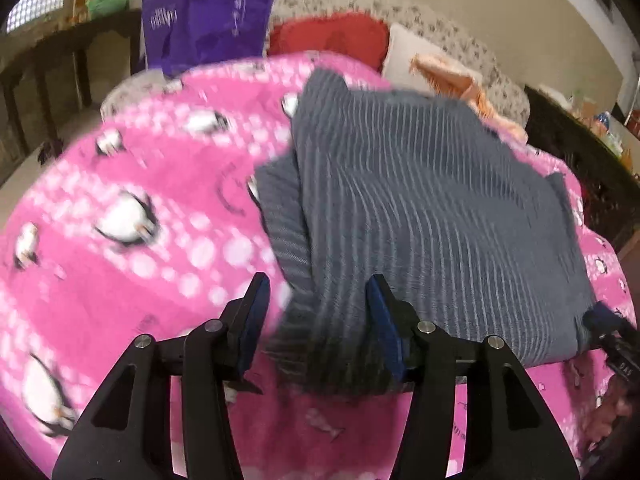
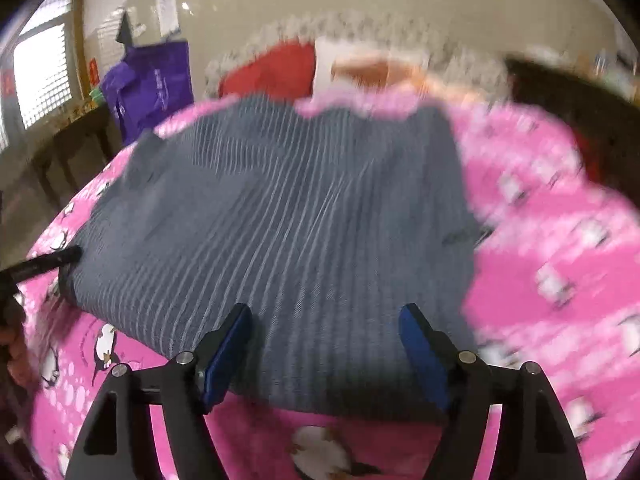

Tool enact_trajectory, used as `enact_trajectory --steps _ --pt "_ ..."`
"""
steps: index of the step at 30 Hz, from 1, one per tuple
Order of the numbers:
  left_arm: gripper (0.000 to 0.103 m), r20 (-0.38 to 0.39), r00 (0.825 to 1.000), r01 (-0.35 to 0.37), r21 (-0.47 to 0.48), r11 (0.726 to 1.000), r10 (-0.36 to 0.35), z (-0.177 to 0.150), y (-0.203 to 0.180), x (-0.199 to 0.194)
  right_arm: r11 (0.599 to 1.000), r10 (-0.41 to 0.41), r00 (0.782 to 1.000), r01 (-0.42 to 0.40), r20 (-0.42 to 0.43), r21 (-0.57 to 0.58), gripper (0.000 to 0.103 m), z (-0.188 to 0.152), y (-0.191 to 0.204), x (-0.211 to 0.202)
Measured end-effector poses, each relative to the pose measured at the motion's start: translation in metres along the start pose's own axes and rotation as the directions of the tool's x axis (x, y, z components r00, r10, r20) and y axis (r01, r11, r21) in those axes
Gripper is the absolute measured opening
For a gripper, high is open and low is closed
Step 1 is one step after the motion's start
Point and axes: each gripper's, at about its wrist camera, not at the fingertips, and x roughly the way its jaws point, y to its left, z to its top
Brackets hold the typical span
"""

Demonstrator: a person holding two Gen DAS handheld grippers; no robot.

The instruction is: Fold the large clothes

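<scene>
A grey ribbed garment [image 1: 432,208] lies folded on a pink penguin-print blanket [image 1: 132,184]. My left gripper [image 1: 318,292] is open, its blue-padded fingers either side of the garment's near left corner. In the right wrist view the garment [image 2: 288,216] fills the middle and my right gripper [image 2: 326,320] is open over its near edge. The left gripper's tip [image 2: 60,258] shows at the garment's left edge, and the right gripper [image 1: 608,332] shows at its right corner in the left view.
A purple bag [image 1: 208,12], a red cushion [image 1: 332,36], a white pillow [image 1: 408,56] and an orange cloth [image 1: 460,80] lie at the far end of the bed. A dark wooden table [image 1: 60,64] stands far left. Dark furniture [image 1: 580,160] stands on the right.
</scene>
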Motion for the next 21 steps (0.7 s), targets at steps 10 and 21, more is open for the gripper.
enact_trajectory --steps 10,21 --pt "0.07 -0.161 0.976 0.124 -0.159 0.98 -0.149 0.067 0.044 0.066 0.994 -0.046 0.998 0.042 -0.042 -0.1 0.082 -0.024 0.007 0.012" --pt "0.076 -0.153 0.942 0.274 -0.168 0.947 -0.299 0.058 0.041 0.069 0.997 -0.024 0.999 0.02 -0.044 -0.081 0.085 -0.026 -0.001 0.016"
